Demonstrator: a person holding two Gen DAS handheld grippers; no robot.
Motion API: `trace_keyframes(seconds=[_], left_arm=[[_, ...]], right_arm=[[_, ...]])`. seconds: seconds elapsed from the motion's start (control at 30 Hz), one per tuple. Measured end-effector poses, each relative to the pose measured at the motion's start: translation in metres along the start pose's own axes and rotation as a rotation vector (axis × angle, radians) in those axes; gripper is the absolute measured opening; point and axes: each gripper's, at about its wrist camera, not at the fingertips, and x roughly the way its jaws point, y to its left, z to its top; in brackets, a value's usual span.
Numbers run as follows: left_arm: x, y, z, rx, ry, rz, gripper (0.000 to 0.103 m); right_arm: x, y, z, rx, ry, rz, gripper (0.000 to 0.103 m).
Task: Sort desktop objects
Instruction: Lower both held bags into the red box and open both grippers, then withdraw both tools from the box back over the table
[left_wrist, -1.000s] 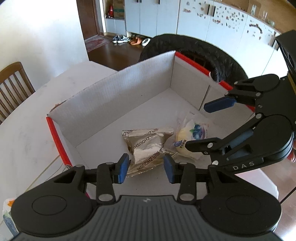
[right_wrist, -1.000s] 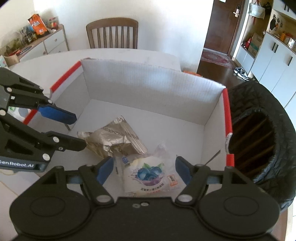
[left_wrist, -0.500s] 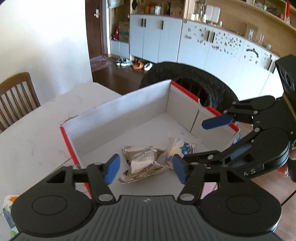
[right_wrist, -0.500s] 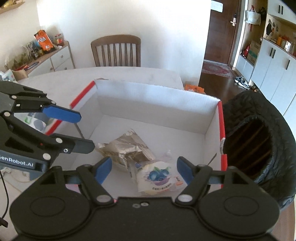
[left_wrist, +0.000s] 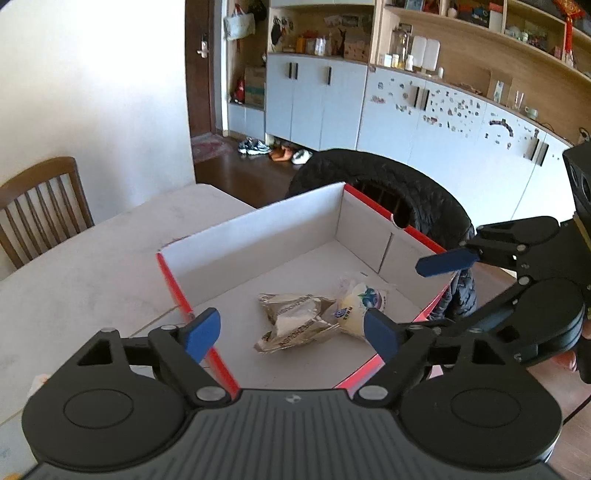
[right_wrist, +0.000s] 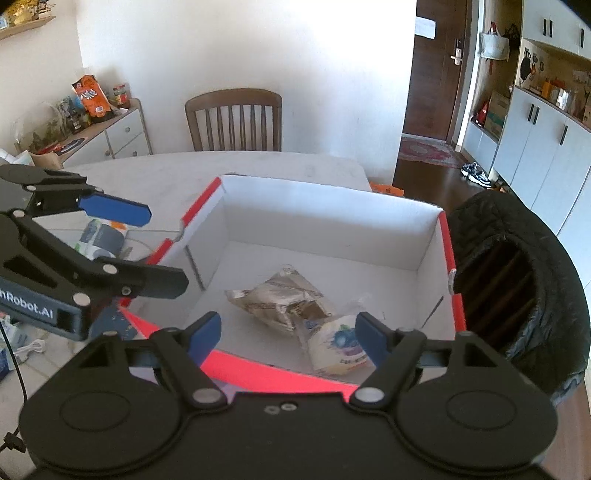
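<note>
We see one white cardboard box (left_wrist: 258, 236) with red edges on the pale worktop (left_wrist: 74, 266), and we place everything else by it. Two snack packets lie on its floor, touching: one crumpled silver packet (left_wrist: 295, 321) and, beside it, one clear packet (left_wrist: 360, 302) with a blueberry picture. The print on both is too small for us to read, and in the right wrist view the clear packet's near end is cut off by a blue finger (right_wrist: 369, 341).

The left gripper (left_wrist: 291, 330) and the right gripper (right_wrist: 288, 334) both hover above the box's near rim, their fingers spreading wider, gripping nothing and clear of both packets.

Left of the box, a few small items (right_wrist: 101, 240) sit half hidden behind the left gripper; we cannot identify them. Just right of the box hangs one black quilted jacket (right_wrist: 517, 280) over a chair back.
</note>
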Motion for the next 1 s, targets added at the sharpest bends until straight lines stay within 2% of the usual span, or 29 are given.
trace_keyframes(seconds=[0.07,0.13,0.5,0.67,1.0], left_arm=[[-0.007,0.003,-0.003,-0.007,-0.002,0.008,0.090],[-0.015,0.006,-0.006,-0.012,-0.013,0.014,0.103],[-0.056,0.027,-0.033,-0.039,-0.057,0.040,0.103],[-0.072,0.043,-0.046,-0.098,-0.048,0.024,0.103],[-0.101,0.067,-0.076,-0.169,-0.076,0.046,0.103]], right_arm=[[-0.002,0.007,-0.002,-0.003,-0.004,-0.002,0.081],[-0.004,0.013,-0.004,0.005,-0.007,0.001,0.081],[-0.008,0.045,-0.013,0.047,-0.007,0.017,0.082],[-0.009,0.062,-0.014,0.054,-0.008,0.022,0.082],[-0.005,0.100,-0.020,0.056,0.012,0.031,0.082]])
